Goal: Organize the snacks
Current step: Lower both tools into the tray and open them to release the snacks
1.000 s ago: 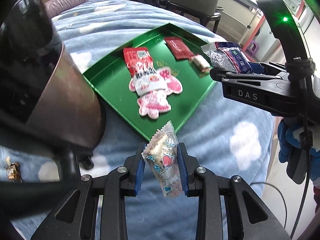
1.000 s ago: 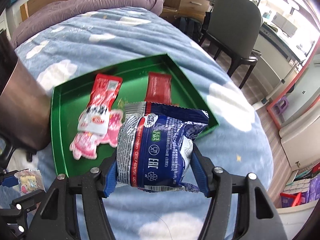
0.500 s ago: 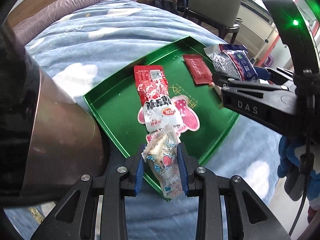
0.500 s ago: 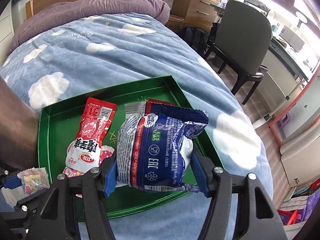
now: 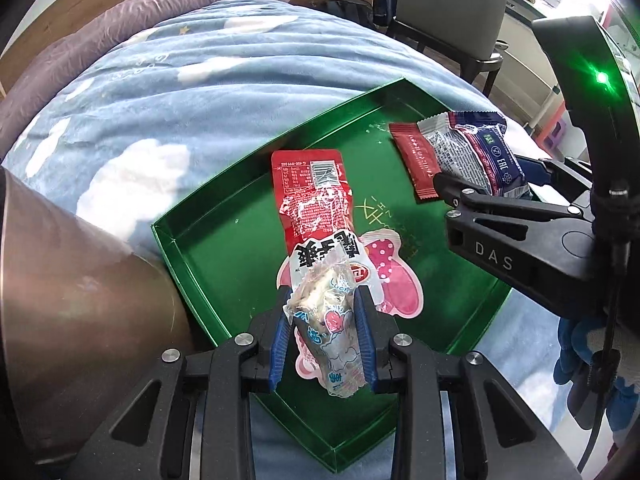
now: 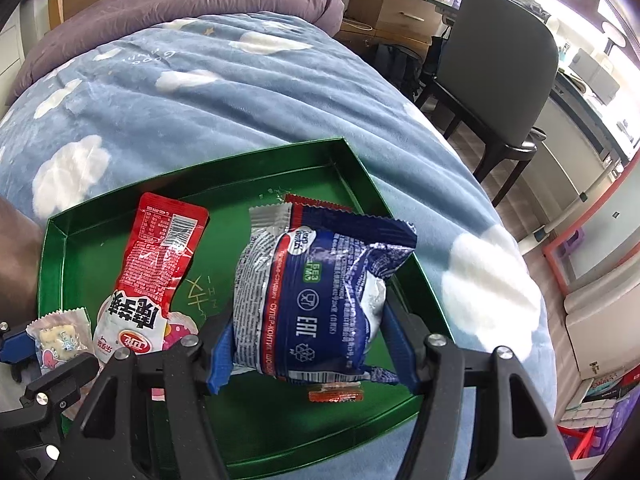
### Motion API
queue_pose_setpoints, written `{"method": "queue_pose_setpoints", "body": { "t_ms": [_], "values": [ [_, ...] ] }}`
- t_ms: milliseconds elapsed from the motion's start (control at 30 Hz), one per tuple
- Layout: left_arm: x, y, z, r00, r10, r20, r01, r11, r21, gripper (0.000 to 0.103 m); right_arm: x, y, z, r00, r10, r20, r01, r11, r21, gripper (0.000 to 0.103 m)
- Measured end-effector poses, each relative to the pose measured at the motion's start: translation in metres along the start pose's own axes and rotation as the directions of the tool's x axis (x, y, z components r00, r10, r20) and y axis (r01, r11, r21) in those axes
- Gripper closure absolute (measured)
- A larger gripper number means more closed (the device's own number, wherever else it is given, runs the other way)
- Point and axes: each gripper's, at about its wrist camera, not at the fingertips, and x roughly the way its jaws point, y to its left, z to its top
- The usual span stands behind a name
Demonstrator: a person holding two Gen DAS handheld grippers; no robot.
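Observation:
A green tray (image 5: 224,248) (image 6: 256,172) lies on the blue cloud blanket. In it are a red-and-white snack packet (image 5: 316,204) (image 6: 156,264), a pink packet (image 5: 396,280) under it, and a dark red packet (image 5: 416,160). My left gripper (image 5: 322,336) is shut on a small clear candy packet (image 5: 332,336) (image 6: 60,340) over the tray's near corner. My right gripper (image 6: 308,344) is shut on a blue-and-silver snack bag (image 6: 320,296) (image 5: 476,152), held above the tray's right side. A small orange-red wrapper (image 6: 336,394) shows under the bag.
The bed's blue blanket (image 6: 200,80) surrounds the tray, with a purple duvet (image 6: 180,4) at the head. A dark chair (image 6: 496,64) and a wooden cabinet (image 6: 392,0) stand to the right of the bed. A brown sleeve (image 5: 72,300) fills the left.
Both grippers have moved forward over the tray with their packets still held. The candy packet now hangs above the tray's near corner, and the blue bag above its right side.

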Motion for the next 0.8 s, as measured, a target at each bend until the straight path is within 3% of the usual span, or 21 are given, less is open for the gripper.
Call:
{"method": "queue_pose_setpoints", "body": {
  "t_ms": [433, 800],
  "values": [
    [0.023, 0.002, -0.002, 0.998, 0.031, -0.049, -0.031, 0.999, -0.017, 0.076, 0.025, 0.011, -0.007, 0.999, 0.018, -0.035, -0.019, 1.0, -0.004, 0.0],
    [0.025, 0.002, -0.002, 0.998, 0.041, -0.045, -0.042, 0.999, -0.011, 0.076, 0.024, 0.015, -0.008, 0.999, 0.01, -0.035, -0.011, 1.0, -0.028, 0.0]
  ]
}}
